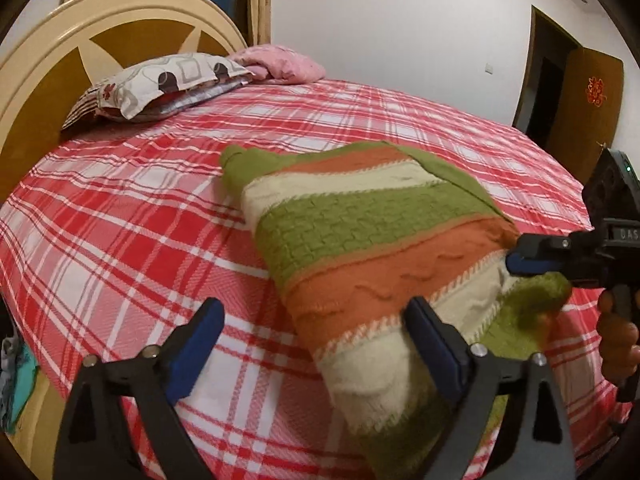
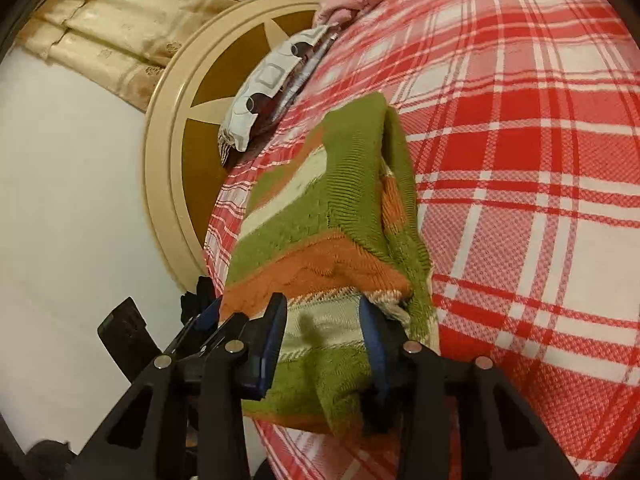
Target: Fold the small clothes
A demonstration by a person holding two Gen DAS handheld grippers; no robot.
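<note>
The bed [image 1: 120, 208], spread with a red-and-white plaid sheet [image 2: 540, 160], fills both views. At its head stands a cream and brown headboard [image 1: 48, 64] with a starburst panel. Against it lie a patterned pillow [image 1: 160, 84] and, just beside that, a bundled pink blanket [image 1: 280, 62]. Behind the headboard hangs a pale curtain [image 2: 104, 52]; across the room a brown door [image 1: 588, 100] stands open in the white wall.

On the sheet, toward the near edge of the bed, lies the striped sweater [image 1: 360, 240], knitted in bands of green, orange and cream and already folded into a long, thick packet. Its green ribbed edge [image 2: 360, 168] is turned over the top of the fold.

My left hand-held gripper [image 1: 316, 344] hangs over the near end of the sweater with its jaws spread wide. The right-side blue pad touches the cream band, while the left-side pad stands over bare sheet, so nothing is clamped.

My right hand-held gripper [image 2: 324, 332], seen from the left wrist view at the sweater's far corner [image 1: 520, 260], straddles the folded edge with its jaws partly apart. The knit lies between the pads. The right-side pad rests against the cloth and the left-side pad meets its edge, but I cannot tell whether they press on it. My hand [image 1: 618, 340] shows below that gripper's handle.
</note>
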